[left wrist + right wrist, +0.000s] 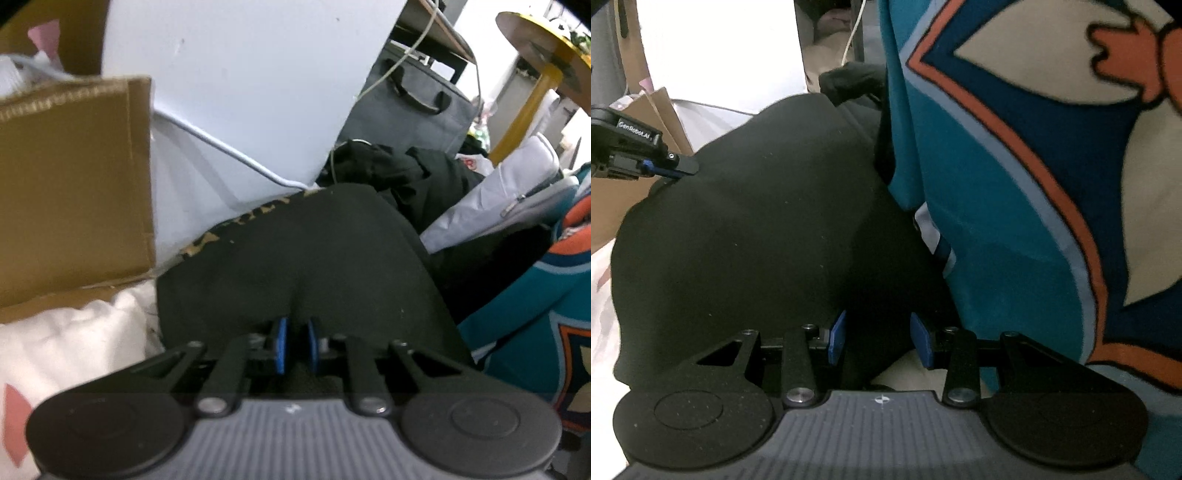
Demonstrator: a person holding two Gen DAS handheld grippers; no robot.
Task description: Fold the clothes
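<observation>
A black garment (295, 251) with gold lettering along one edge drapes forward from my left gripper (298, 326), whose blue pads are shut on a pinched fold of it. In the right wrist view the same black garment (757, 221) spans between both grippers. My left gripper (670, 168) holds its far left edge there. My right gripper (879, 332) stands about half wide, with a thick bunch of the black cloth filling the gap between its blue pads. The cloth's underside is hidden.
A teal garment (997, 184) with an orange, navy and cream print hangs close on the right (517, 314). A cardboard box (74, 184) and a white panel (240, 74) stand left and behind. White bedding (74, 350) lies below. More dark clothes (388, 166) and a grey bag (406, 110) lie further back.
</observation>
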